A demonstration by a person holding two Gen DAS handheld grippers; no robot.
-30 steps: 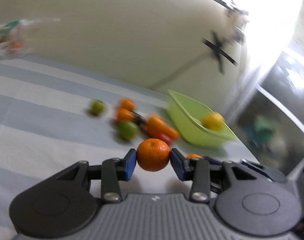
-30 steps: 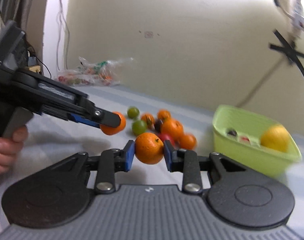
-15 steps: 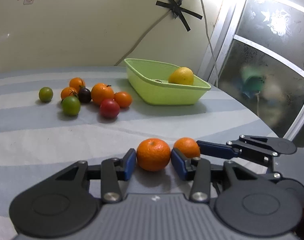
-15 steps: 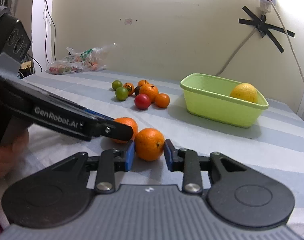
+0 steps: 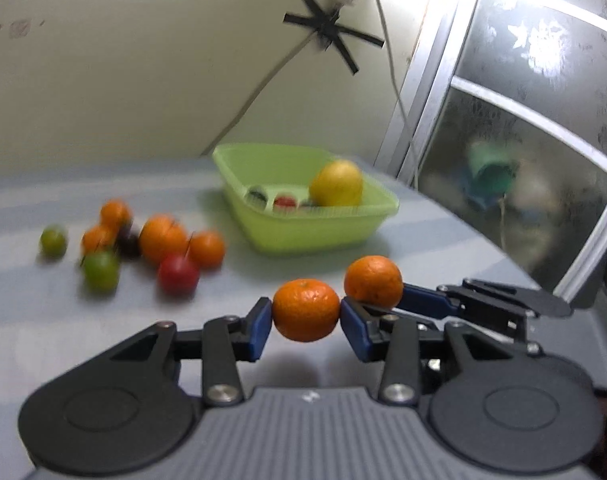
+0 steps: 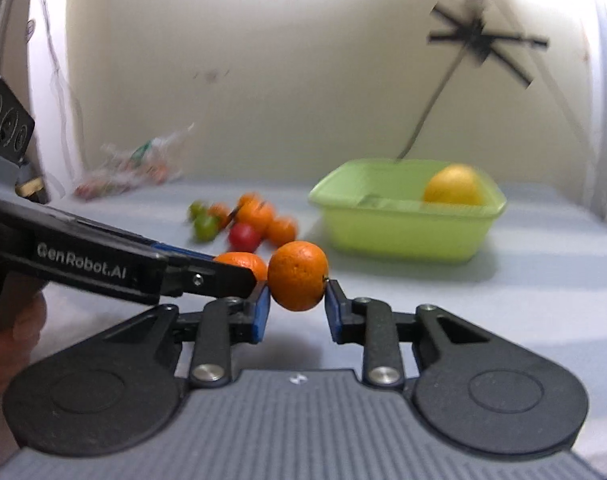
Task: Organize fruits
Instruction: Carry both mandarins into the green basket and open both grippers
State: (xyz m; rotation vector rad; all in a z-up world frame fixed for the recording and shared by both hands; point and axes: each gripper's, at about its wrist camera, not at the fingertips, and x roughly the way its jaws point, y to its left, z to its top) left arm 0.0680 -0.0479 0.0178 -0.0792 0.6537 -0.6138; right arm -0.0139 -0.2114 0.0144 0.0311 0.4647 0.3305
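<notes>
**Two oranges held, tub straight ahead**

My left claw is clamped on an orange, blue pads pressing it from either side, lifted clear of the desk. My right claw grips a second orange the same way. The two claws sit close together, side by side: in the left view the right claw's orange shows just to the right of mine and a little further forward, and in the right view the left claw's fruit peeks out just left of the held one, nearly touching it.

What matters for the next move is the green tub. From the left claw it lies ahead and slightly right; from the right claw it lies ahead and to the right as well. I judge the right claw the nearer of the two, since it stands on the tub's side. Both oranges are round, so no axis to line up, only a drop over the rim.

Inside the tub sits a large yellow fruit at the far right corner, with two or three small dark and red pieces beside it; these are too blurred to name.

Loose on the desk, left of the tub, is a cluster: several oranges, a red fruit, two green ones and a dark one, huddled together. These remain to be sorted, so I judge the job under way, not near done.
</notes>
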